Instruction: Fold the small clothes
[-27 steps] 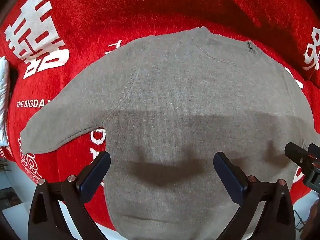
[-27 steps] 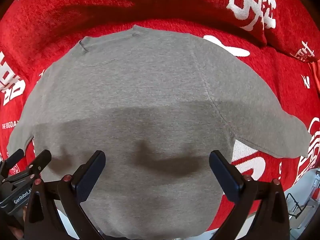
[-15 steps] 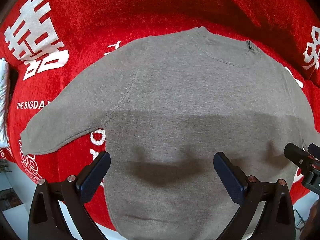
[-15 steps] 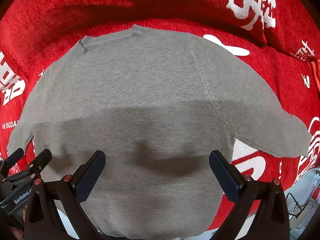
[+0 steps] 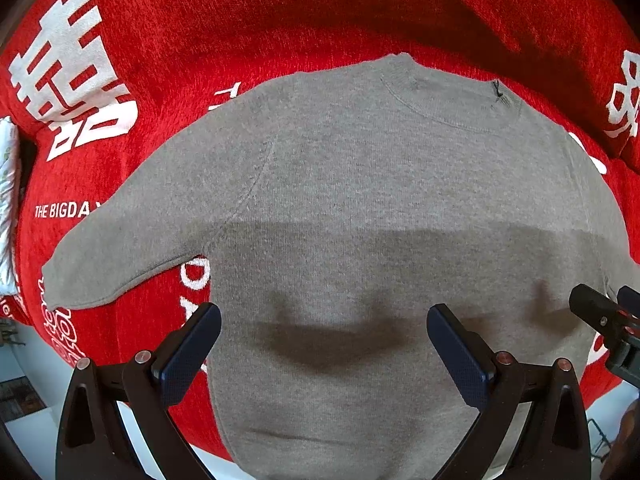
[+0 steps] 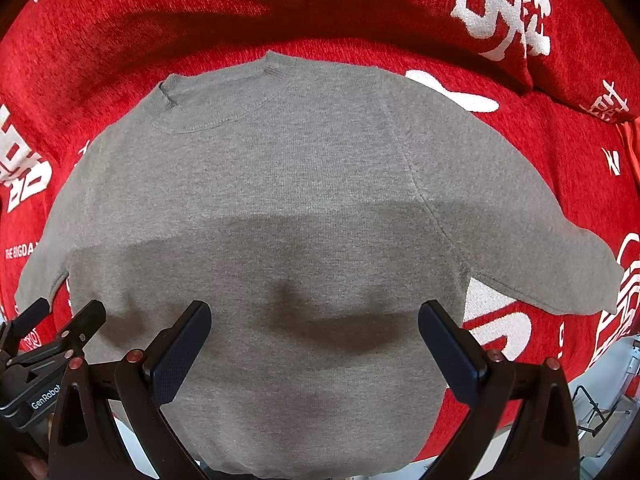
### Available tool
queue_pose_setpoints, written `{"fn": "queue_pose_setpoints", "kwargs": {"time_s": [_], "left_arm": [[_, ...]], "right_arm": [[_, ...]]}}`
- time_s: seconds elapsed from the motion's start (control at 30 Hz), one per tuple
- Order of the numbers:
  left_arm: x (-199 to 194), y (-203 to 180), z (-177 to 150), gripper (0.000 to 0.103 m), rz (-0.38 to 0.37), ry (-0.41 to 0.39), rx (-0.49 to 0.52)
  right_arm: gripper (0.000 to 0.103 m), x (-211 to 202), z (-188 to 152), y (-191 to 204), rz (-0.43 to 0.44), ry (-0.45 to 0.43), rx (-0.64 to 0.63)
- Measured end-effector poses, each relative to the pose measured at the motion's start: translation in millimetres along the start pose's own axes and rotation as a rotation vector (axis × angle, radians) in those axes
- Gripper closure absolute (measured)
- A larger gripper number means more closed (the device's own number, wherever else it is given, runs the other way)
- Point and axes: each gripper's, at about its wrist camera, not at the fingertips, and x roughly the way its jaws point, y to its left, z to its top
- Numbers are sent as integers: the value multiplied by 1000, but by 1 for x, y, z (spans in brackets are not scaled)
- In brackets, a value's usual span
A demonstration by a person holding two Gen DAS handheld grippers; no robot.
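Left wrist view: the grey sweater (image 5: 360, 208) lies flat on a red blanket (image 5: 240, 32); above it, left gripper (image 5: 323, 330) and right gripper (image 6: 314, 328) gape wide, empty.

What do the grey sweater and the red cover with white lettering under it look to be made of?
Grey sweater: a fine knit, probably wool or cotton blend; matte, with visible knit rows, a ribbed collar and stitched shoulder seams. Red cover with white lettering: a plush, fuzzy fabric, perhaps chenille or fleece; its pile looks speckled and soft, and the white characters seem woven or flocked in.
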Motion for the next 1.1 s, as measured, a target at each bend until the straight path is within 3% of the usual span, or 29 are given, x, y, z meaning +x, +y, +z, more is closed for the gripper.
{"fn": "queue_pose_setpoints", "kwargs": {"time_s": [1.1], "left_arm": [[0,8,-9,0,-19,9,-10]], "right_arm": [[0,-4,-5,13,1,-7,-9]]}}
